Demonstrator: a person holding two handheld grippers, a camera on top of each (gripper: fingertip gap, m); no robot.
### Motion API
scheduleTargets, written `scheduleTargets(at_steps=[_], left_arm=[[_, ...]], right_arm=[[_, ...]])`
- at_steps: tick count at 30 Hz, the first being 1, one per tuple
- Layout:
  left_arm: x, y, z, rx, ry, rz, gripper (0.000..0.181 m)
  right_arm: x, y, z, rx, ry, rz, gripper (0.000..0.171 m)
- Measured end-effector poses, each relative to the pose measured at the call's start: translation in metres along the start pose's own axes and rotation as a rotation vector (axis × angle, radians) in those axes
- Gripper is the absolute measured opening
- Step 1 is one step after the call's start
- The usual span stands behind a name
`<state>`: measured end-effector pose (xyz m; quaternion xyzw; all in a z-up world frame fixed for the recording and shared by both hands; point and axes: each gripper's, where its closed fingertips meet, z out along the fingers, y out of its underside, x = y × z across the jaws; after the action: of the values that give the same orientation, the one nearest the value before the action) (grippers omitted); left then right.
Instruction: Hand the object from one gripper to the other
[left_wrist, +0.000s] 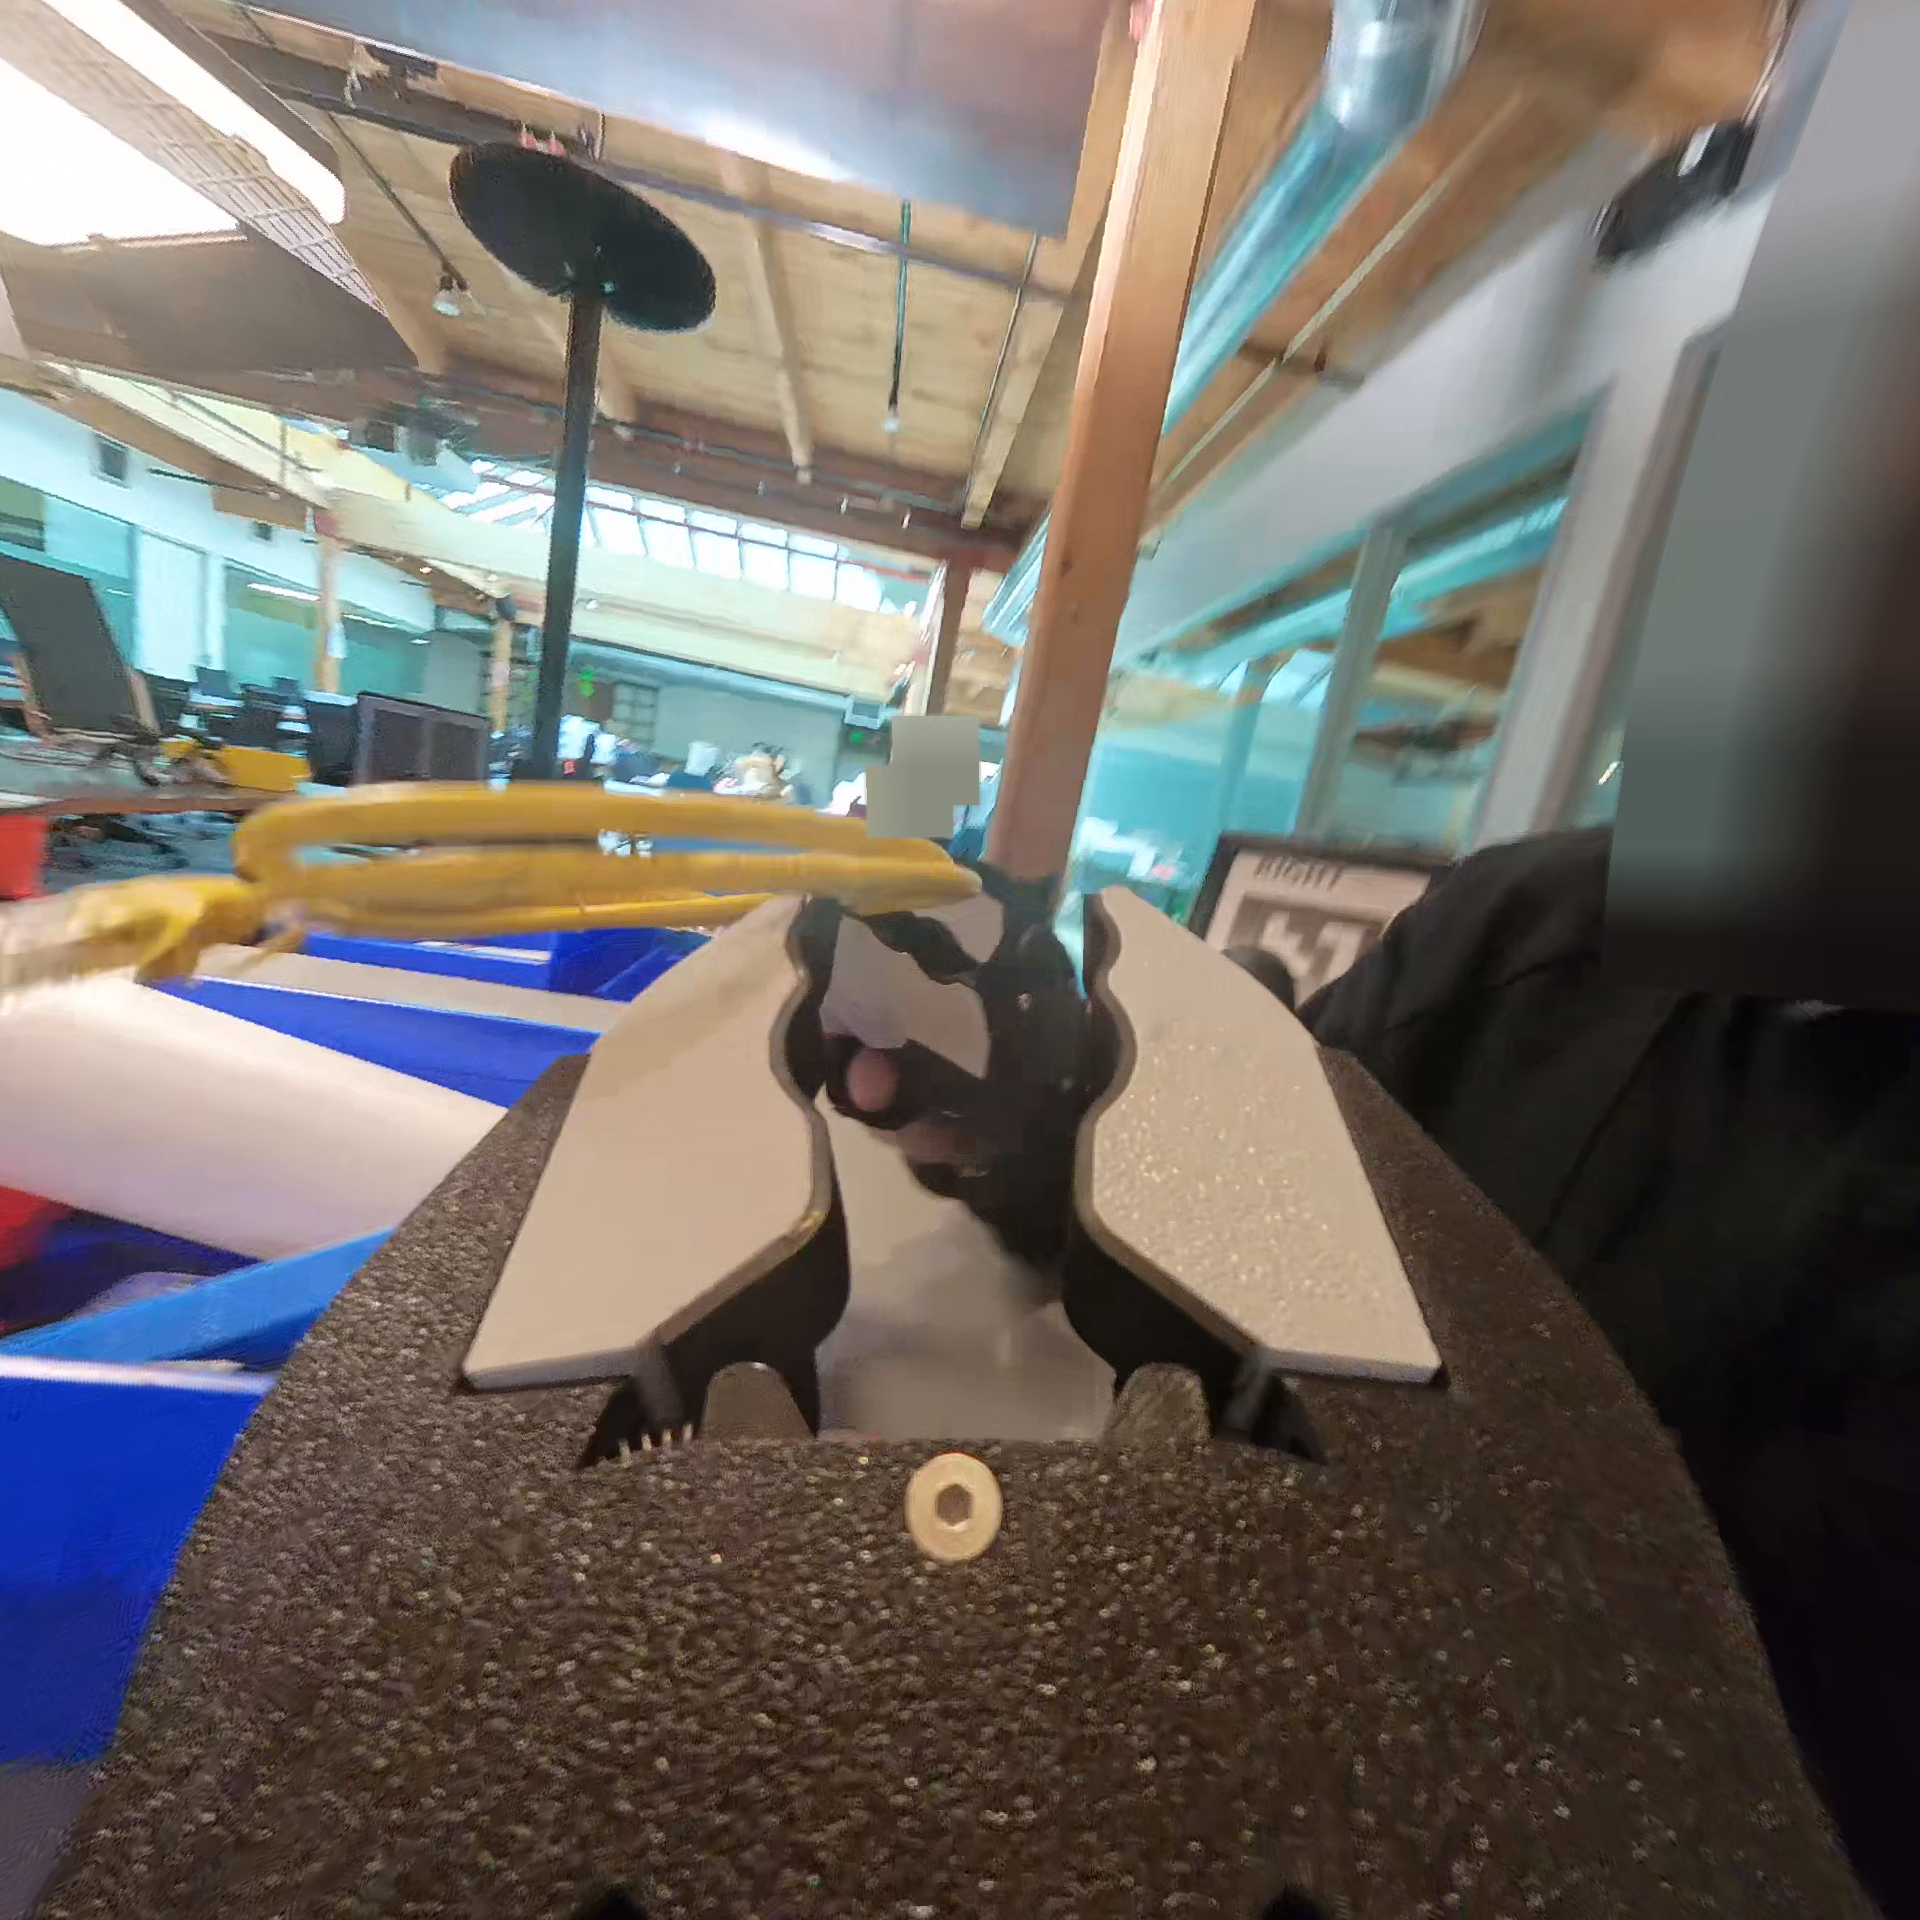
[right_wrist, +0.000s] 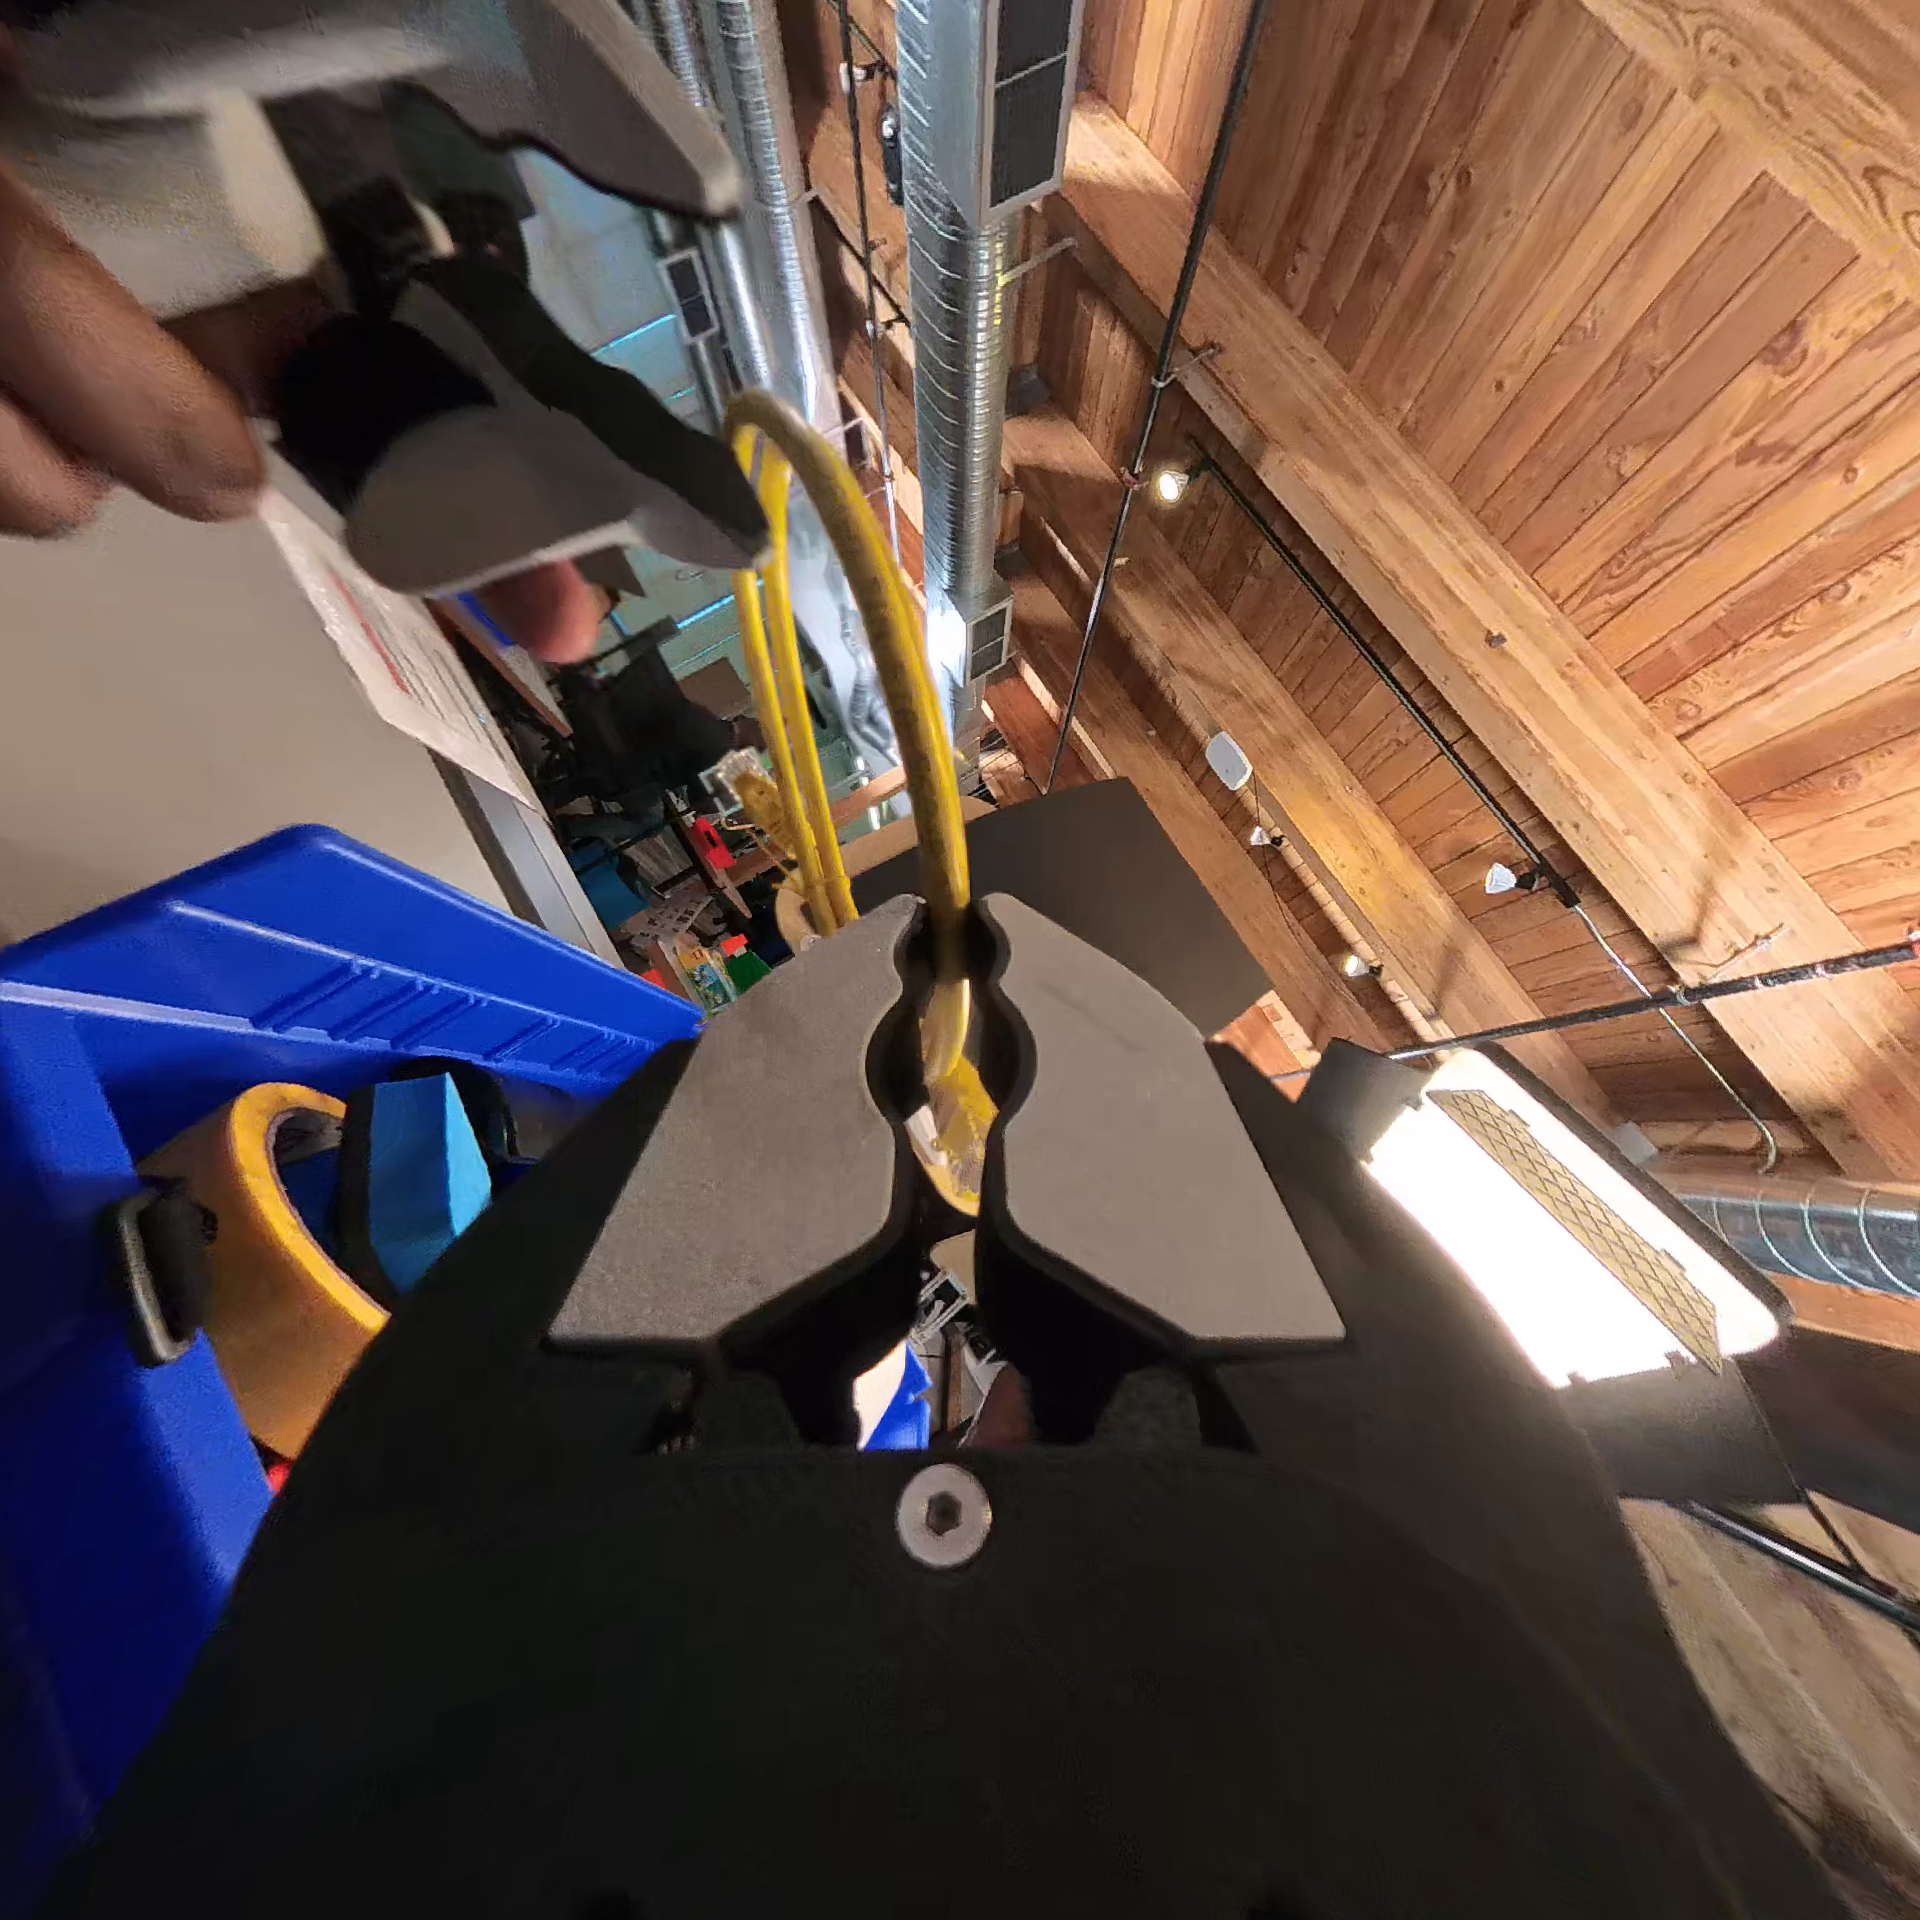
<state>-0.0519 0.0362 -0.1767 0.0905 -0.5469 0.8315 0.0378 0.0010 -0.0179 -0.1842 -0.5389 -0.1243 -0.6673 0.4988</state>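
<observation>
A coiled yellow cable (right_wrist: 914, 665) is clamped between the fingertips of my right gripper (right_wrist: 951, 914), and its plug (right_wrist: 956, 1122) sits in the gap between the fingers. The loops stand out past the fingertips. My left gripper (right_wrist: 727, 353) shows at the upper left of the right wrist view with its jaws apart, and its lower fingertip (right_wrist: 727, 509) is right beside the top of the loop. In the left wrist view the cable (left_wrist: 582, 852) lies sideways at the left. Its end reaches the tips of my open left gripper (left_wrist: 945, 914). The black right gripper (left_wrist: 1023, 997) shows between those fingers.
Blue bins (right_wrist: 312, 956) stand to the left, one holding a yellow tape roll (right_wrist: 281, 1247). A white roll (left_wrist: 208, 1101) lies on the bins. A wooden post (left_wrist: 1122, 468) rises behind the grippers. A person's dark sleeve (left_wrist: 1662, 1143) fills the right. A hand (right_wrist: 104, 395) holds the left gripper.
</observation>
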Motion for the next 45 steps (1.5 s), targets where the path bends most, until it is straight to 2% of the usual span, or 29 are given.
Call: scheduleTargets(at_steps=[3, 7, 8, 11, 13, 18, 22, 24, 26, 28, 30, 32, 33, 35, 40, 43, 45], left_arm=[[0.011, 0.004, -0.016, 0.08, -0.031, -0.073, 0.047], [0.033, 0.023, -0.036, 0.115, -0.161, 0.077, 0.045], [0.037, 0.025, -0.038, 0.139, -0.174, 0.113, 0.037], [0.035, 0.044, -0.032, 0.036, -0.246, 0.113, 0.04], [0.029, 0.059, -0.032, 0.005, -0.333, 0.195, 0.04], [0.038, 0.06, -0.029, 0.062, -0.384, 0.174, 0.064], [0.066, 0.062, -0.023, 0.141, -0.29, 0.106, 0.066], [0.069, 0.067, -0.02, 0.118, -0.324, 0.094, 0.065], [0.069, 0.074, -0.017, 0.079, -0.368, 0.087, 0.058], [0.065, 0.084, -0.015, 0.005, -0.431, 0.065, 0.043], [0.065, 0.101, -0.013, -0.097, -0.46, 0.026, 0.011], [0.067, 0.121, -0.011, -0.194, -0.489, -0.046, 0.012], [0.065, 0.124, -0.012, -0.186, -0.53, -0.058, 0.012], [0.065, 0.123, -0.013, -0.096, -0.548, -0.124, 0.012], [0.049, 0.098, -0.032, 0.2, -0.58, -0.285, 0.01], [0.034, 0.087, -0.053, 0.365, -0.713, -0.319, 0.011], [0.034, 0.081, -0.055, 0.476, -0.723, -0.329, 0.01]], right_arm=[[0.008, -0.008, -0.017, 0.038, 0.032, 0.084, 0.005], [0.016, -0.033, -0.049, 0.146, 0.007, 0.37, 0.006], [0.018, -0.04, -0.058, 0.165, 0.001, 0.46, 0.005], [0.007, -0.063, -0.072, 0.223, -0.112, 0.708, 0.005], [0.002, -0.076, -0.075, 0.228, -0.185, 0.791, 0.006], [0.008, -0.077, -0.085, 0.246, -0.228, 1.198, 0.006], [-0.008, -0.066, -0.089, 0.19, -0.3, 1.505, 0.006], [-0.018, -0.065, -0.089, 0.16, -0.361, 1.608, 0.006], [-0.027, -0.064, -0.088, 0.139, -0.412, 1.659, 0.006], [-0.034, -0.063, -0.087, 0.113, -0.466, 1.689, 0.006], [-0.042, -0.058, -0.086, 0.071, -0.502, 1.677, 0.006], [-0.048, -0.052, -0.086, 0.042, -0.525, 1.638, 0.006], [-0.052, -0.05, -0.086, 0.031, -0.542, 1.621, 0.006], [-0.056, -0.048, -0.087, 0.035, -0.562, 1.577, 0.01], [-0.06, -0.047, -0.086, 0.047, -0.584, 1.565, 0.039], [-0.066, -0.047, -0.083, 0.021, -0.601, 1.551, 0.045], [-0.068, -0.051, -0.082, 0.031, -0.61, 1.515, 0.044]])
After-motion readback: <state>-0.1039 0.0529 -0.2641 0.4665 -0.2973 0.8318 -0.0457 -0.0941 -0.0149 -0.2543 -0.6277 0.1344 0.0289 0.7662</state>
